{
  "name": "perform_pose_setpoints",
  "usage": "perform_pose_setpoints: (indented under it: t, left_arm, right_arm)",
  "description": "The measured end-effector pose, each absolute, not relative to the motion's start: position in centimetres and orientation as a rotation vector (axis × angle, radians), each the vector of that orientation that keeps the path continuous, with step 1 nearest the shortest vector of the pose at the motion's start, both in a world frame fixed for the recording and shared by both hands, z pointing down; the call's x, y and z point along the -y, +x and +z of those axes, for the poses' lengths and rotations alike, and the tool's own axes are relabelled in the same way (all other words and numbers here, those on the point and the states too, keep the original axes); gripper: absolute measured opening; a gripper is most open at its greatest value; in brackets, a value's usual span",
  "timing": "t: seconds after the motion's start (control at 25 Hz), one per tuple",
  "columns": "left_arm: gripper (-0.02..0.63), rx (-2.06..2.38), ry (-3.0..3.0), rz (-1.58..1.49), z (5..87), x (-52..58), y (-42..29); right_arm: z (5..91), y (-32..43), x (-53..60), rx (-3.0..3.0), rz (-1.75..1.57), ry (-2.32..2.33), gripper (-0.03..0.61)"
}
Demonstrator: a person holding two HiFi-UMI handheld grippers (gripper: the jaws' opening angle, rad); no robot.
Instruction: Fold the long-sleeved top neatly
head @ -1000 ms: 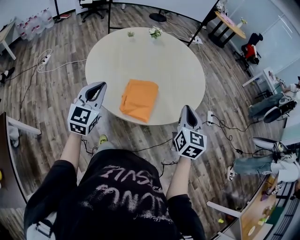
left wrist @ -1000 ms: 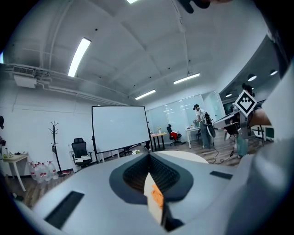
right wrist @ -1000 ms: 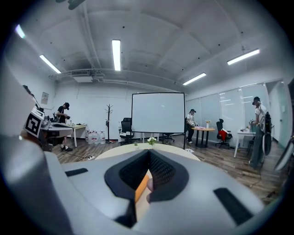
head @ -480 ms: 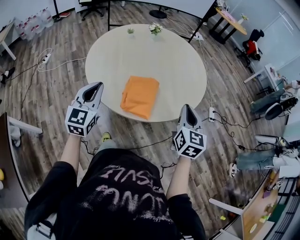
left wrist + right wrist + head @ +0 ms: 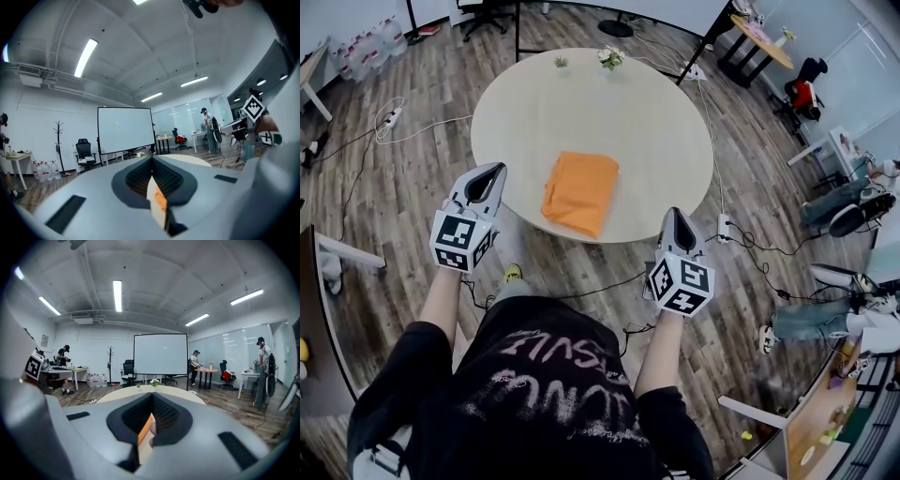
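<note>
Leaves the long-sleeved top point(image 5: 579, 192) folded square near the surface's point(image 5: 581, 103) front edge, unmoved this past second. Holds left gripper point(image 5: 494, 172) and right gripper point(image 5: 678, 218) pressed together, empty, clear of it. Looks finished.

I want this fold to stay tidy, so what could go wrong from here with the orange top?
The orange top lies near the table edge closest to the person, so a nudge might slide it off. The left gripper and right gripper are both shut; prodding the top that way could rumple the fold. A cable on the floor by the feet could trip them.
</note>
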State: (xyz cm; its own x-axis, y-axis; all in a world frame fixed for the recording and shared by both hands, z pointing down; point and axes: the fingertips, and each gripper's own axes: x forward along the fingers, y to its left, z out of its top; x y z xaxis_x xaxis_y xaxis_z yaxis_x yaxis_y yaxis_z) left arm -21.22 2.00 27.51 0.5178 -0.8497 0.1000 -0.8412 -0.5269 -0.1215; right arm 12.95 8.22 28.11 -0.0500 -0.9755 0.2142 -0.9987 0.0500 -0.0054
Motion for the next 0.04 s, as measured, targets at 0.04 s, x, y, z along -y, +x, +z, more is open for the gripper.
perform_pose_setpoints:
  t: [0.04]
  left_arm:
    - [0.011,-1.502,-2.686,-0.225,27.48,-1.93,-21.33]
  right_arm:
    - [28.06,12.91,-8.14,2.161,0.228,2.054,0.005]
